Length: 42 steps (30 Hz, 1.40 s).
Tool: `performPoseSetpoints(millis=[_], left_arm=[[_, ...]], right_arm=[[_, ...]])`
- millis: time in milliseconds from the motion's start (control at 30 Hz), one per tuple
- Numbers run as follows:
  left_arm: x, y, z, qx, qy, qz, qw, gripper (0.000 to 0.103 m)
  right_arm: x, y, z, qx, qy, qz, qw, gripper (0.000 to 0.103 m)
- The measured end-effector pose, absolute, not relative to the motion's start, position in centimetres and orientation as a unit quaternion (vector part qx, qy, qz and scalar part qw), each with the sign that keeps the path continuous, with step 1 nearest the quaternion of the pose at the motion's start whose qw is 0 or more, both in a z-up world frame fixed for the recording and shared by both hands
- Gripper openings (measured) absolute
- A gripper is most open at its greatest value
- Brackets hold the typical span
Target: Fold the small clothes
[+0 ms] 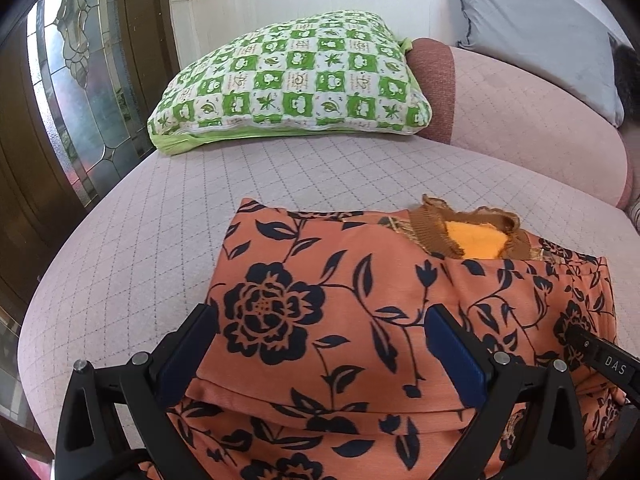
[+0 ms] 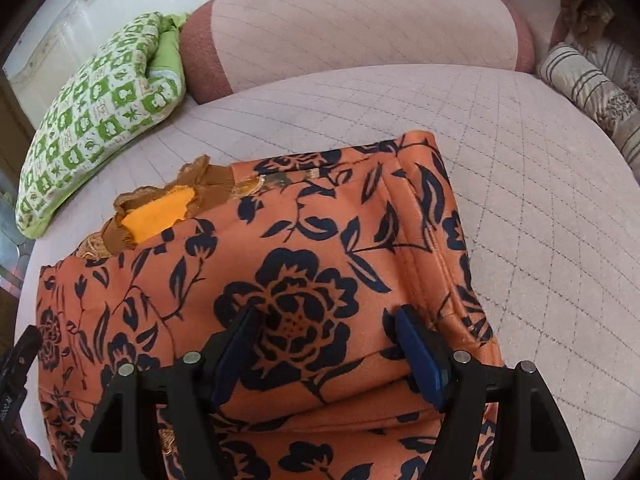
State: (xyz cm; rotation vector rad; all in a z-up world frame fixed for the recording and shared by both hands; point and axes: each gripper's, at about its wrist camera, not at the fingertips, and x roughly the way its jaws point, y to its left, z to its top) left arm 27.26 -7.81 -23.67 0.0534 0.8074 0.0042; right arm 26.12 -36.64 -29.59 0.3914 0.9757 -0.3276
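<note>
Your left gripper and right gripper both stand wide apart with nothing between the pads, poised over the orange floral garment that lies folded on the sofa seat, its brown ruffled collar at the far edge. The seat beneath you is pale pink quilted fabric stitched in diamonds. Farther on, a green-and-white checked pillow rests on the seat against the pink backrest; a striped cushion sits at the right, a leaded glass door at the left.
</note>
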Motion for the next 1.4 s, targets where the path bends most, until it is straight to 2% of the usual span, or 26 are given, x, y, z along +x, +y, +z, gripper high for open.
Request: performPoseSetpoints(millis=[333, 600, 900, 1133, 1400], left_arm=[[25.3, -7.9, -22.7, 0.041, 0.369, 0.004, 0.929, 0.103], [23.3, -8.5, -21.9, 0.041, 0.356, -0.013, 0.933, 0.103], [22.2, -8.8, -21.5, 0.037, 0.350, -0.022, 0.936, 0.103], [21.0, -8.7, -21.5, 0.057, 0.338, -0.016, 0.939, 0.103], [17.3, -5.0, -22.5, 0.055, 0.359, 0.002, 0.932, 0.103]], right_arm=[[23.0, -36.7, -27.1, 0.204, 0.417, -0.164, 0.871, 0.075], [22.9, -37.6, -29.1, 0.212, 0.455, -0.158, 0.850, 0.075], [20.4, -37.5, -27.6, 0.219, 0.418, -0.158, 0.868, 0.075], [20.7, -37.9, -28.8, 0.220, 0.452, -0.147, 0.851, 0.075], [13.0, -39.4, -25.5, 0.272, 0.401, -0.121, 0.867, 0.075]])
